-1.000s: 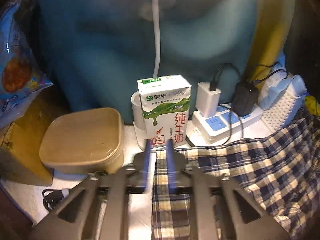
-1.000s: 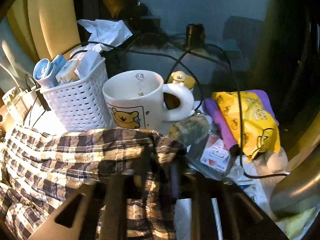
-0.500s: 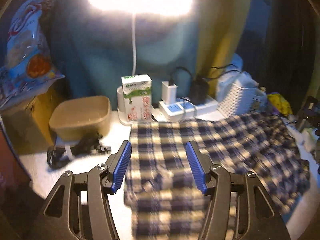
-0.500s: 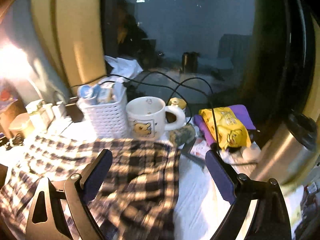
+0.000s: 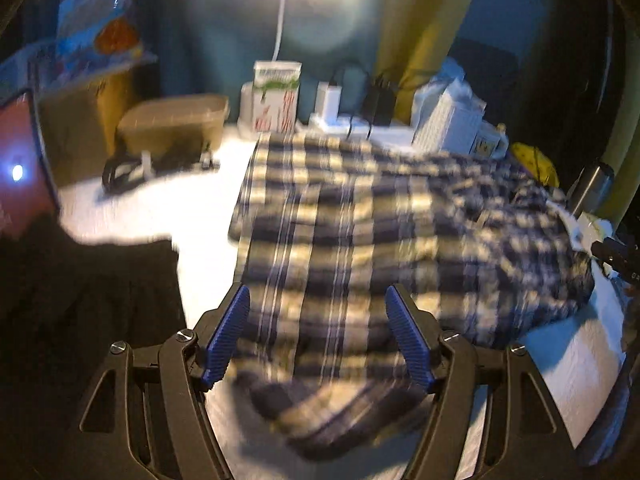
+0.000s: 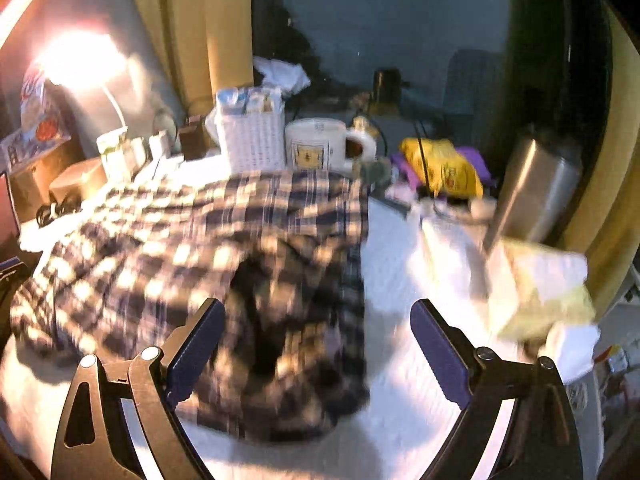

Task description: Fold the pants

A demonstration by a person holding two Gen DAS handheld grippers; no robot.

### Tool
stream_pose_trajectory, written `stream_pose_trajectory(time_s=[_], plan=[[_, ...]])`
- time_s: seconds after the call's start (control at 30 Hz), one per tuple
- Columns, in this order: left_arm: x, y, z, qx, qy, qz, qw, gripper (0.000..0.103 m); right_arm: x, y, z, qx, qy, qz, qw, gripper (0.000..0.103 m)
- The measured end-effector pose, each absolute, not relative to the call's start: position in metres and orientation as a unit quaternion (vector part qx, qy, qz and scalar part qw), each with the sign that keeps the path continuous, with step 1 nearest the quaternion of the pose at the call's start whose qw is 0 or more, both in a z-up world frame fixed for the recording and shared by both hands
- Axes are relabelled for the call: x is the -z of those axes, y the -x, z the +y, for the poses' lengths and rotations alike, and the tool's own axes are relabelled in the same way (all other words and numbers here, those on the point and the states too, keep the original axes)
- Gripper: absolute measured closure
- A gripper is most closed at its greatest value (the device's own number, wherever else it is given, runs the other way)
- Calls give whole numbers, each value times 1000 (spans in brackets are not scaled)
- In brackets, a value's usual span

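Blue-and-cream plaid pants (image 5: 360,232) lie spread over the white table (image 5: 160,208), blurred by motion. My left gripper (image 5: 318,332) hovers over their near edge; its blue pads (image 5: 230,332) stand apart and its jaws are opening, pressing on nothing. In the right wrist view the same pants (image 6: 208,248) cover the left and middle, bunched and shadowed near the centre. My right gripper (image 6: 316,344) stands wide open above the pants' right edge, holding nothing.
Along the back stand a tan lidded box (image 5: 172,124), a milk carton (image 5: 276,96), a power strip with chargers (image 5: 352,116), a white basket (image 6: 252,140), a bear mug (image 6: 316,144), a yellow snack bag (image 6: 444,168) and a steel flask (image 6: 536,192). Dark cloth (image 5: 80,300) lies front left.
Both grippers let go of the pants' far edge, opened and pulled back toward the near side. The pants now lie spread on the table, with more of the desk in view.
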State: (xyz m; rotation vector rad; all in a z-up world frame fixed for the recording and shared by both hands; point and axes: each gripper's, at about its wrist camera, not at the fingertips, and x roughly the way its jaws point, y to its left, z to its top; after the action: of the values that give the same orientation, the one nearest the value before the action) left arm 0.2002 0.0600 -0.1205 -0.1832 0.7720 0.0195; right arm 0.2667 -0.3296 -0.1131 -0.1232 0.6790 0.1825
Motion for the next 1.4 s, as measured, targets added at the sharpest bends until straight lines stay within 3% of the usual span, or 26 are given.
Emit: stream_pose_trajectory(time_s=[0.03,0.13,0.43,0.57,0.67,0.73,0.77,1.4], plan=[[126,-197,62,-12,92,383,919,33,118,-264,-331,-90,57,338,935,8],[133,-192,65,-19,95,392,915,33,131,-258,-335,-94,54,353,929,22],[151,-200,79,-31,110,418,901,33,145,-265,-332,-118,49,363,923,36],[156,-196,73,-25,109,422,900,33,159,-273,-326,-114,58,383,915,66],[155,-191,68,-19,106,422,900,66,163,-271,-324,-116,69,385,913,77],[154,-190,68,-14,107,424,899,95,161,-270,-325,-114,72,382,914,79],[152,-189,67,-12,107,423,900,98,159,-270,-326,-113,70,379,916,80],[-1,-135,80,37,78,262,961,101,30,-240,-344,-93,68,258,959,81]])
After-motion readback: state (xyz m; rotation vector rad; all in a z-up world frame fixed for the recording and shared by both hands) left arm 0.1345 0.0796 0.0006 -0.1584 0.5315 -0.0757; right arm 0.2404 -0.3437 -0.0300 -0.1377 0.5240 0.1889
